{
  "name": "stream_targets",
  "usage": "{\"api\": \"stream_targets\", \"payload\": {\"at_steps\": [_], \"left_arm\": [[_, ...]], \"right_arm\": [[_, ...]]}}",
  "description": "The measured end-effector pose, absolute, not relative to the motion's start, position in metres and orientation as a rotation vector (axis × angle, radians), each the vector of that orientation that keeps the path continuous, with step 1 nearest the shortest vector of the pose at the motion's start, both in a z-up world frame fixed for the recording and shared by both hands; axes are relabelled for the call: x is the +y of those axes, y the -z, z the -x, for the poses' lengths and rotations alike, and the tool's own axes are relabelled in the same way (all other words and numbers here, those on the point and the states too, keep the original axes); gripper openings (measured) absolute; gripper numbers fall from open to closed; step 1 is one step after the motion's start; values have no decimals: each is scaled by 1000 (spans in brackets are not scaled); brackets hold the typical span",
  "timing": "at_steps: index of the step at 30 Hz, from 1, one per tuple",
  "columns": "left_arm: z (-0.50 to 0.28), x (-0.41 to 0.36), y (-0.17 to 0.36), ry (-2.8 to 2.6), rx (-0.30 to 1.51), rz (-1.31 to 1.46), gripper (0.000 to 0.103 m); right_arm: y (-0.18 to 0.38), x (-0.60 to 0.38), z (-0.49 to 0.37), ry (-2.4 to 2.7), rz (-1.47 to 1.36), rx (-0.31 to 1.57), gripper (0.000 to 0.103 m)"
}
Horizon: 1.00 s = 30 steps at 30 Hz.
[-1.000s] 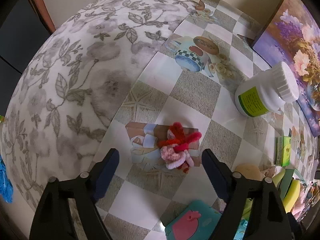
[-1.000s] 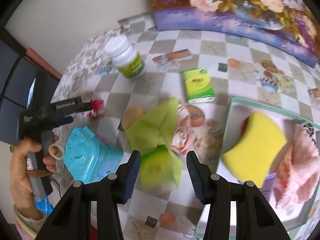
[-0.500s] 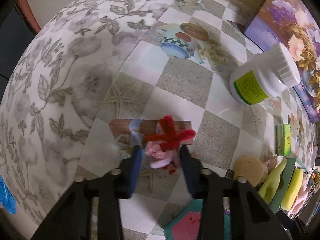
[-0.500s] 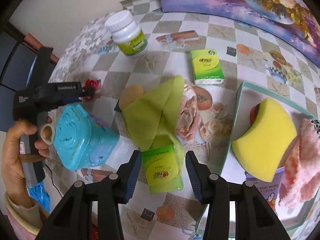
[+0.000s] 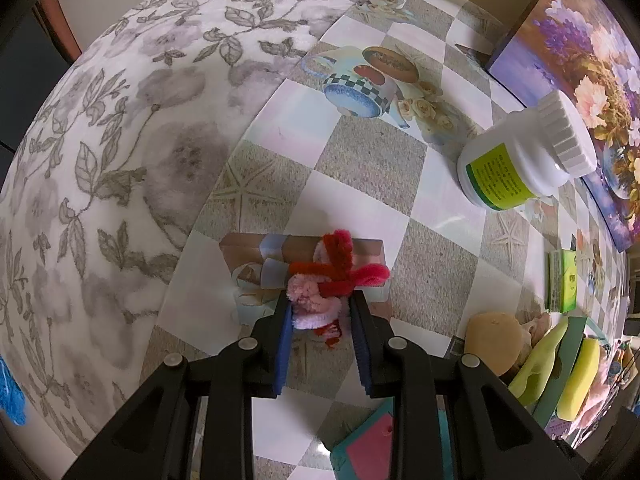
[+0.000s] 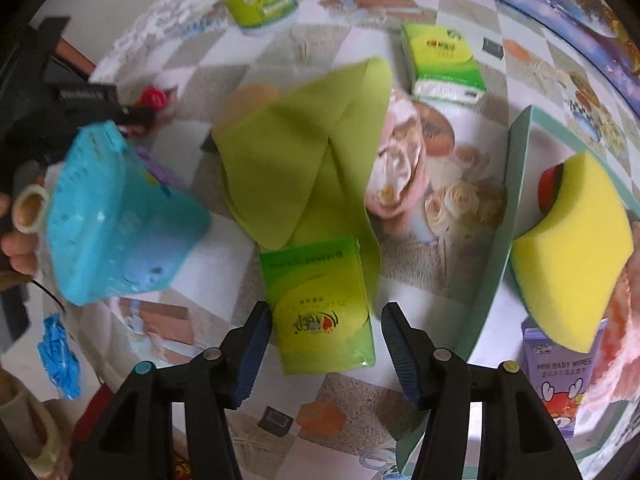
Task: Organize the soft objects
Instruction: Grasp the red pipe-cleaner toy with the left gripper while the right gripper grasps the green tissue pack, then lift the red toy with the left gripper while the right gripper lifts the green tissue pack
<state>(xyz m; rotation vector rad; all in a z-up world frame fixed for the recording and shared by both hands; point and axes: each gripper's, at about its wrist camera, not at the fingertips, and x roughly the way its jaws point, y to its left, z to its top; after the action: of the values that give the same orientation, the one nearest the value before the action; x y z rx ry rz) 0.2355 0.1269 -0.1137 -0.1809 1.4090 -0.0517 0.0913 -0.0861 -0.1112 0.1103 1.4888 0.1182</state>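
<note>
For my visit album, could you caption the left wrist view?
Left gripper fingers just closed around a pink-and-red pipe-cleaner toy on the checkered tablecloth, white bottle nearby.

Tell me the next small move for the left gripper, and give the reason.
Probably lift straight up a little. The left gripper has just been closing its jaws, and they now pinch the pink and red pipe-cleaner toy, which lies on the tablecloth. A short lift would show whether the grip holds.

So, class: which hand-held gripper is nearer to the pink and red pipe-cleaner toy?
Left. The left hand-held gripper has its pads on the pipe-cleaner toy; the right hand-held gripper straddles a green tissue pack further along the table.
</note>
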Motion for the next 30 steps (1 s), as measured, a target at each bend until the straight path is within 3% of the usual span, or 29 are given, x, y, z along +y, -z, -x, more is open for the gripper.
{"api": "stream_targets", "payload": {"at_steps": [4,20,30], "left_arm": [[-235,129,116,56,1402,188,28],[-230,142,102,33,1377,228,27],[-220,161,66,8,1297,242,27]], "right_arm": [[109,-85,-90,-127,-112,1473,51],[60,-130,-89,-77,-239,1318,51],[39,-150,-89,-47,-294,1262,51]]}}
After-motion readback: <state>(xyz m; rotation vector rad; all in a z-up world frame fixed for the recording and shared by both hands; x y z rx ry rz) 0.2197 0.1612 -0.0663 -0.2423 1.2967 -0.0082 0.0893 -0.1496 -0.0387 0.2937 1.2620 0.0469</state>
